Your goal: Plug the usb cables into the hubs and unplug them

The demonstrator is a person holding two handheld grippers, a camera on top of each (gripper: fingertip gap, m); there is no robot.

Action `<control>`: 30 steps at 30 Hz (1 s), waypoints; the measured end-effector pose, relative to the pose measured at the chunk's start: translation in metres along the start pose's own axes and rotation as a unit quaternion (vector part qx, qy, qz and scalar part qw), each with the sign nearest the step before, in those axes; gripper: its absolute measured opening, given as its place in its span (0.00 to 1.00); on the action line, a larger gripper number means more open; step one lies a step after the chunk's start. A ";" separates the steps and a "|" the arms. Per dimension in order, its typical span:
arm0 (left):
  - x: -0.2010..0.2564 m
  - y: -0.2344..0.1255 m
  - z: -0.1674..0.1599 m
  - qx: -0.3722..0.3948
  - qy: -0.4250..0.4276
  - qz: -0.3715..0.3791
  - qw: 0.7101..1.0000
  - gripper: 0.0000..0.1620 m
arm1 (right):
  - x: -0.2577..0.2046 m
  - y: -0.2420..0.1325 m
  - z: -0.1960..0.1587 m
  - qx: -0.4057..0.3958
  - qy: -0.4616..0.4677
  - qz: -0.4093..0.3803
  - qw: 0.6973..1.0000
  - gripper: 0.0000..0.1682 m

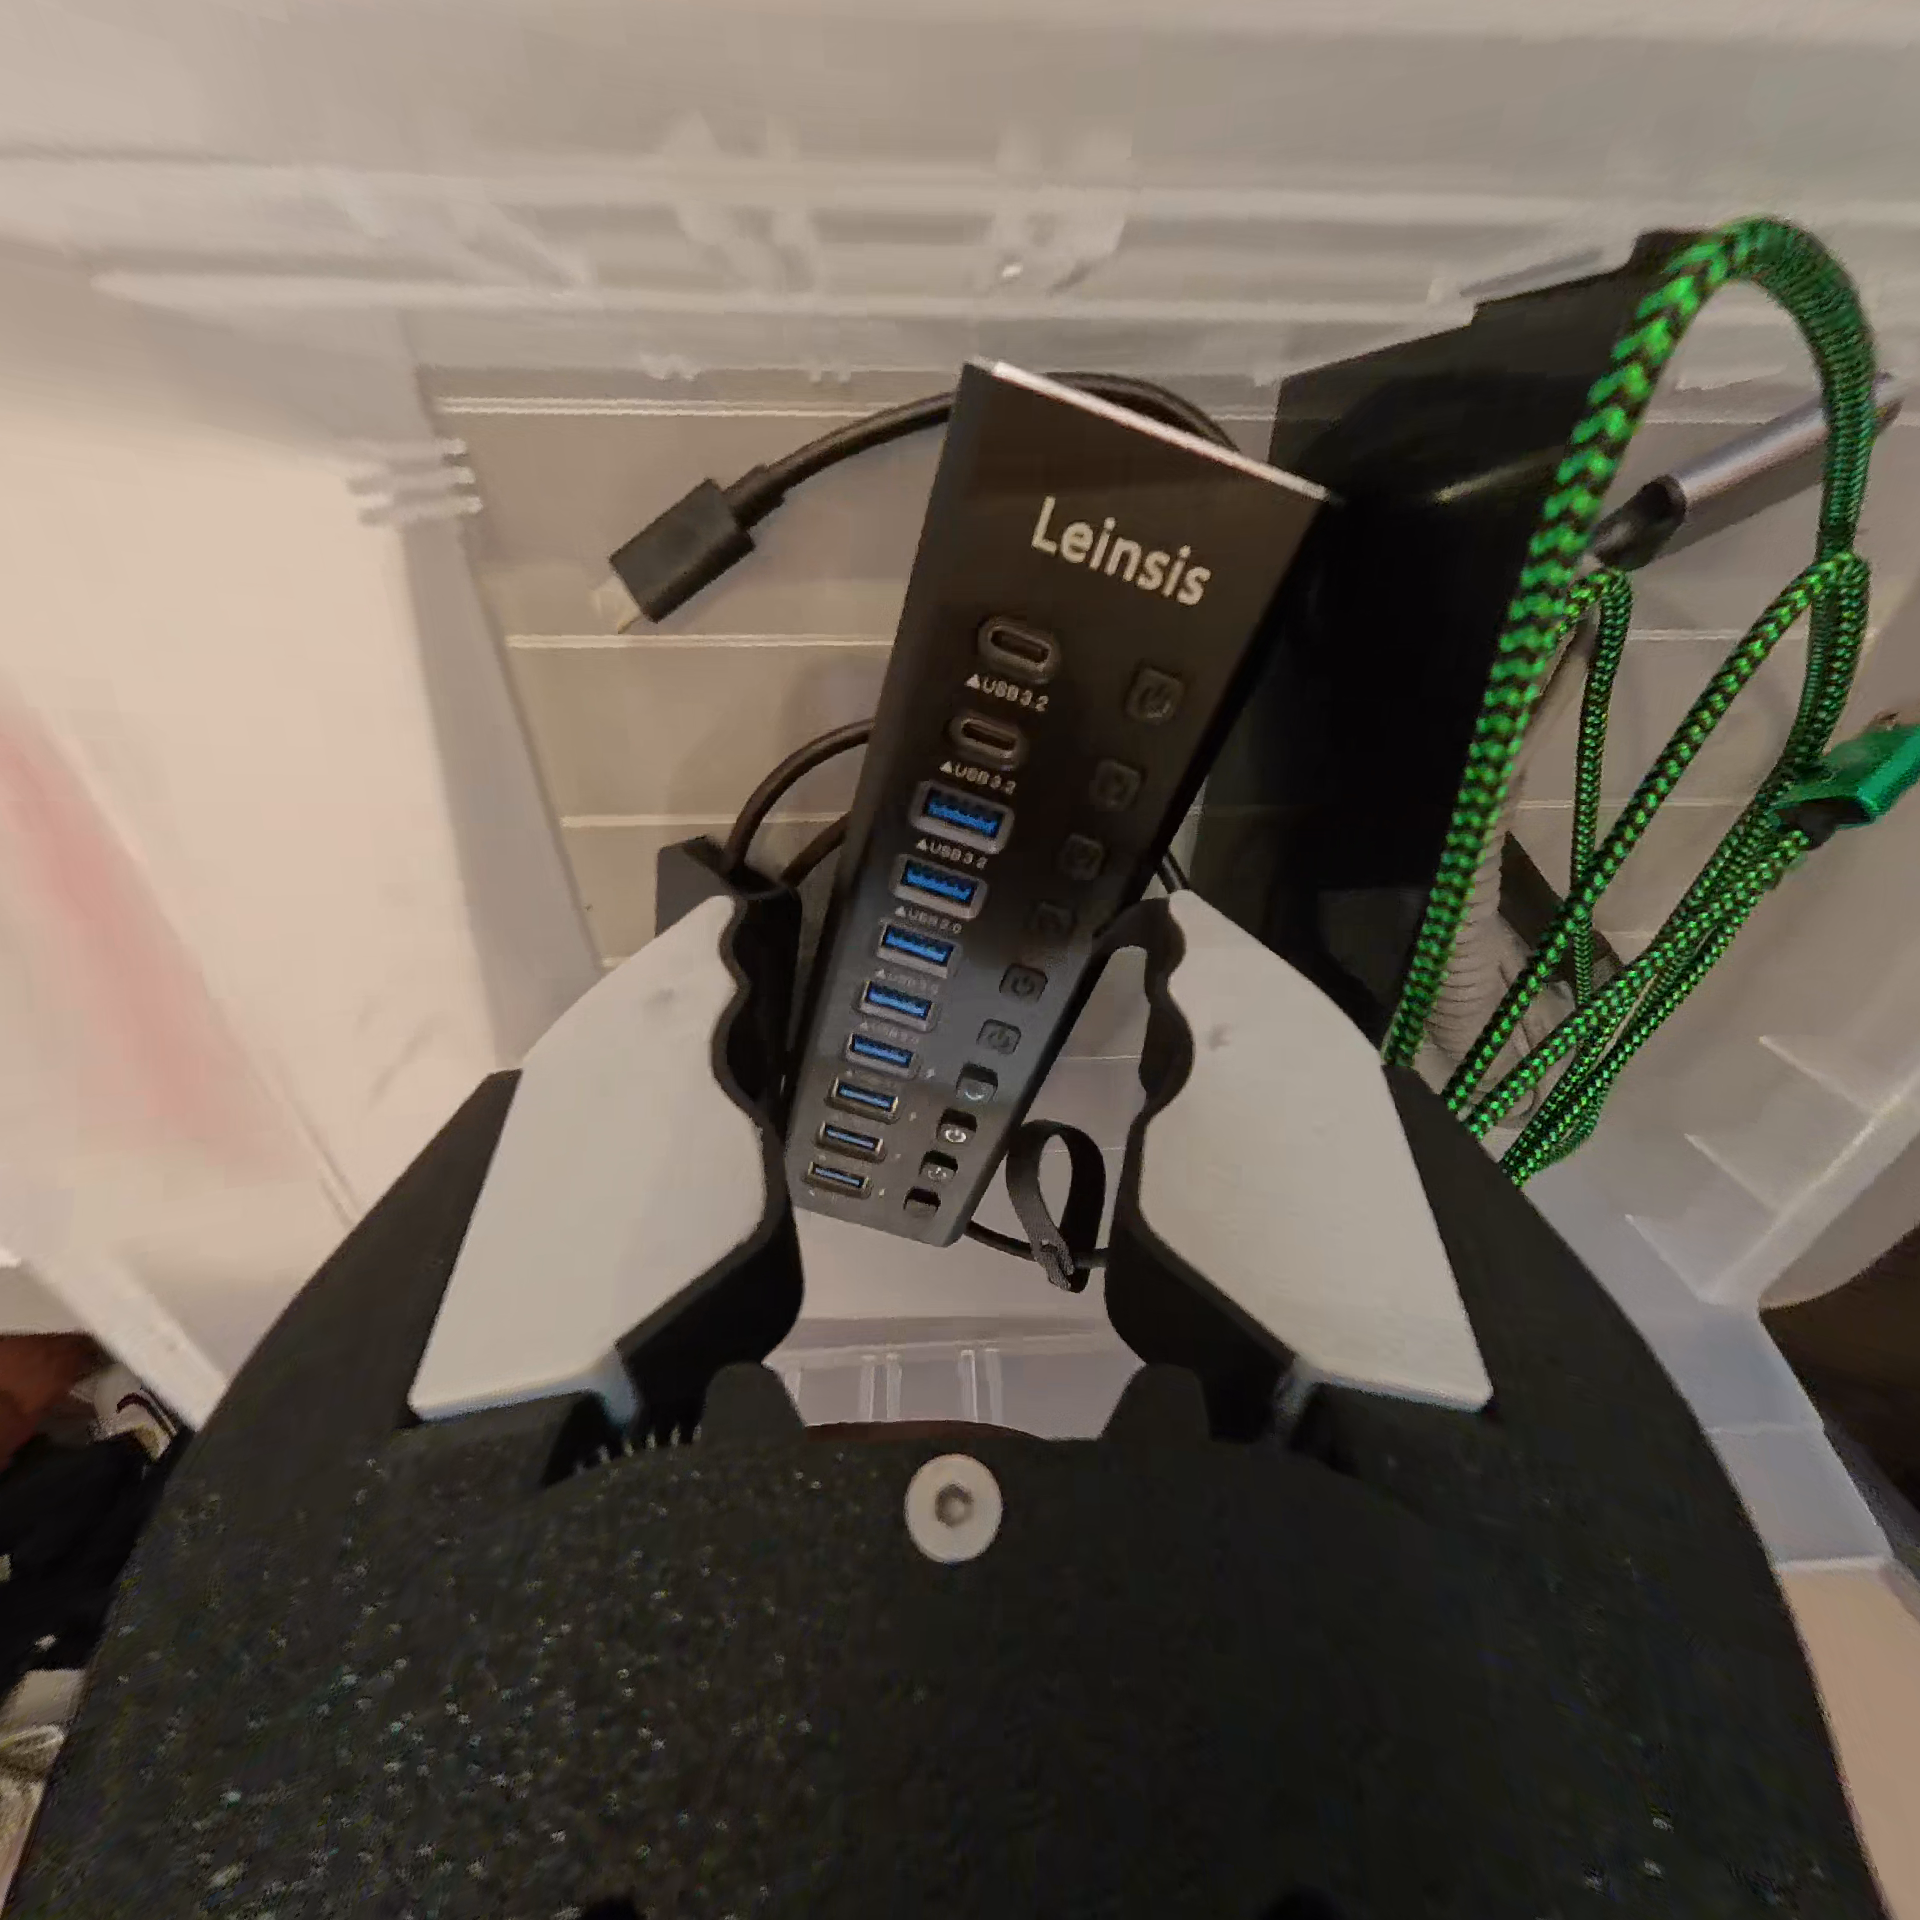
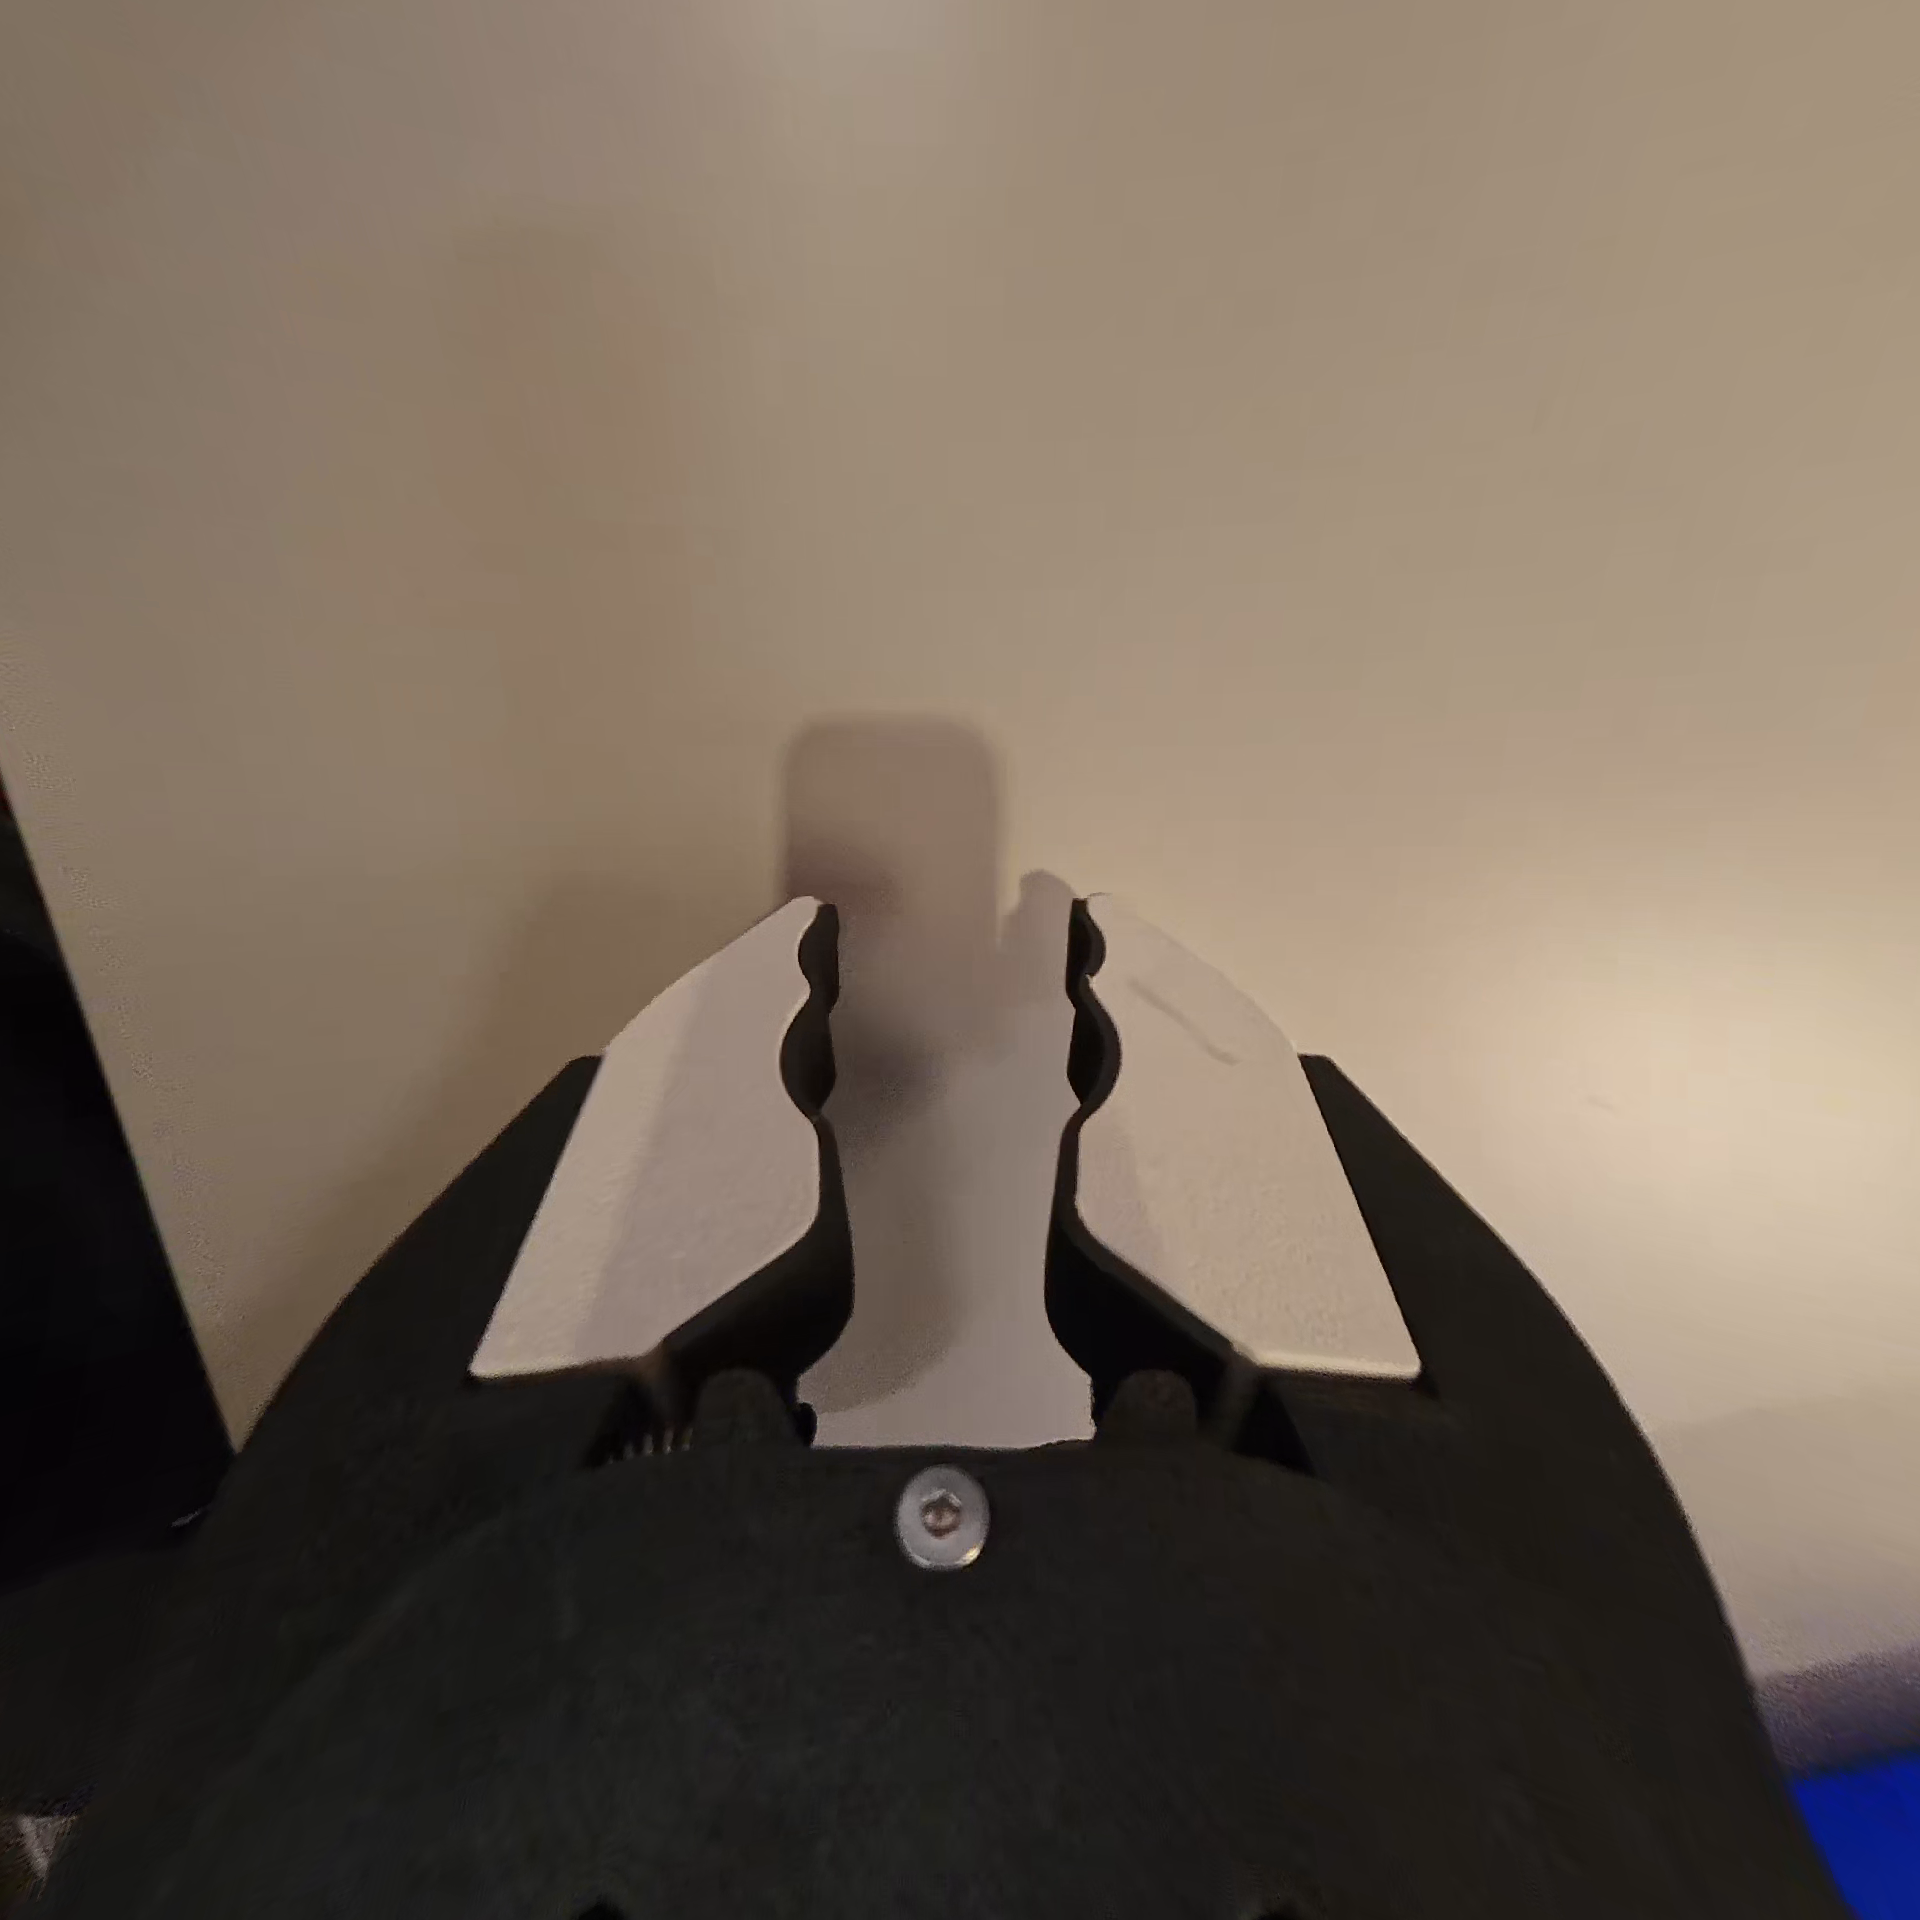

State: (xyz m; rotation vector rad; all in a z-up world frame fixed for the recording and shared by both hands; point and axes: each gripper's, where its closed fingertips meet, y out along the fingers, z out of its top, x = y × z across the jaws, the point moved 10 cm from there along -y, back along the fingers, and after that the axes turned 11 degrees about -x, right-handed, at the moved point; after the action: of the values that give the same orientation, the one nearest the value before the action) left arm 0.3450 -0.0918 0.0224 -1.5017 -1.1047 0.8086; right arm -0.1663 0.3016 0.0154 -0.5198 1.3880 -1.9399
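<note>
In the left wrist view, your left gripper [image 1: 945,920] was spread wide. A long black USB hub [image 1: 1023,790] stood tilted in the middle of the frame, with its lower part between the two fingers [image 1: 644,1101]. I could not tell if the fingers touched it. The hub had a row of blue ports down its face. A thin black cable [image 1: 748,509] curled behind the hub, and its plug lay loose at the upper left of the hub. A green braided cable [image 1: 1558,862] hung in loops at the right side of the frame, beside a black box [image 1: 1351,644]. All of this sat inside a clear plastic bin [image 1: 727,260].

In the right wrist view, your right gripper [image 2: 951,909] was open a little and held nothing. It pointed at a plain pale wall [image 2: 935,364]. A soft shadow [image 2: 888,810] fell on the wall just above the fingertips. No hub or cable showed in this view.
</note>
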 end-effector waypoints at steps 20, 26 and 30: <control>-0.002 0.016 0.012 0.000 0.089 -0.056 0.994 0.38 | 0.019 0.026 -0.005 -0.018 0.033 0.005 0.999 0.25; -0.002 0.022 0.015 0.002 0.123 -0.038 0.992 0.39 | 0.019 0.025 -0.004 -0.018 0.031 -0.003 0.999 0.25; 0.005 0.022 0.013 0.012 0.126 0.000 0.992 0.38 | 0.020 0.026 -0.005 -0.003 0.032 -0.006 0.999 0.24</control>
State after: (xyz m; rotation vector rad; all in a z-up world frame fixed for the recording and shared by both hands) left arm 0.3401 -0.0835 -0.0018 -1.5372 -0.9033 0.6105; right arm -0.1757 0.2849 -0.0121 -0.4746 1.4341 -1.9783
